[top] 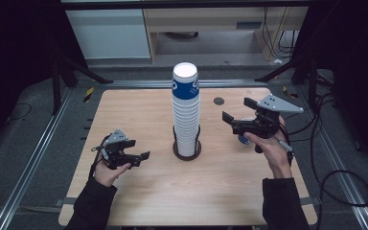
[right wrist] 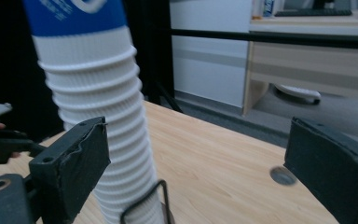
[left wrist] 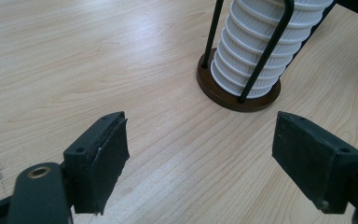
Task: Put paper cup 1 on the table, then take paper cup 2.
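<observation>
**Cup stack stands between two empty grippers**

The stack of paper cups (top: 186, 110) rises from its wire holder (top: 187, 146) at mid-table. The right gripper (top: 239, 115), jaws spread wide around nothing, hangs to the stack's right, well apart. The left gripper (top: 136, 151) rests low to its near left, jaws wide, holding nothing.

A small blue object (top: 243, 139) is lying mostly hidden behind the right gripper (top: 235, 112); the cup stack's (right wrist: 98, 107) top is running past the frame edge.
</observation>
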The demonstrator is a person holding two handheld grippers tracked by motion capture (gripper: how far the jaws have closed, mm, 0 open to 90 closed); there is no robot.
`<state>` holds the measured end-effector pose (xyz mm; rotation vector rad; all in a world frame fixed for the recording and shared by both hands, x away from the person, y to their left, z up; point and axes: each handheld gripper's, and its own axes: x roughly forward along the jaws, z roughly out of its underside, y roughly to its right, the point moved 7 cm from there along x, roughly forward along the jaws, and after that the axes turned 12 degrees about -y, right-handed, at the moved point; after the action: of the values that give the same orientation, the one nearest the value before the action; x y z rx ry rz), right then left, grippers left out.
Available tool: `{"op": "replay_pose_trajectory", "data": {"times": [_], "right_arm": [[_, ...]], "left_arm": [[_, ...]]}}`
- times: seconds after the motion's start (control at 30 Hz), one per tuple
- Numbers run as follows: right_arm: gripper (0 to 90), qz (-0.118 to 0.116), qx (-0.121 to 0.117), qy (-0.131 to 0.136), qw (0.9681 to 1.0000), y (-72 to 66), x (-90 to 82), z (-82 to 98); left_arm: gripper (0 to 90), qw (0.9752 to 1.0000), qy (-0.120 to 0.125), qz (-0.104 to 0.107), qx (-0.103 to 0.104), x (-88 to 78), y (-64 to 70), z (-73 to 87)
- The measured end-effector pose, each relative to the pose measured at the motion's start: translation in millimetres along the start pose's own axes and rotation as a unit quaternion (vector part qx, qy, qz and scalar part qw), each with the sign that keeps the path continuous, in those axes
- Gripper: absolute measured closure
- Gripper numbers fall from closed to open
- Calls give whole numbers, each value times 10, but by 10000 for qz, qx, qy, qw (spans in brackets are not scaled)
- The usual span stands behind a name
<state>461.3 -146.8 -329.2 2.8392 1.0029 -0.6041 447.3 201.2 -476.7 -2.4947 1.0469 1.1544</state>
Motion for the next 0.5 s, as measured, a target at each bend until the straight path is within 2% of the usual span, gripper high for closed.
{"op": "replay_pose_trajectory", "data": {"times": [0.27,0.5], "right_arm": [[58,-289,-221,166,9992,-282,95,-244],[56,-534,-311,324,9976,-492,215,-421]], "left_arm": [[175,10000,8,2,-17,-4,-13,1],[168,10000,-10,-41,-21,8,-18,2]]}}
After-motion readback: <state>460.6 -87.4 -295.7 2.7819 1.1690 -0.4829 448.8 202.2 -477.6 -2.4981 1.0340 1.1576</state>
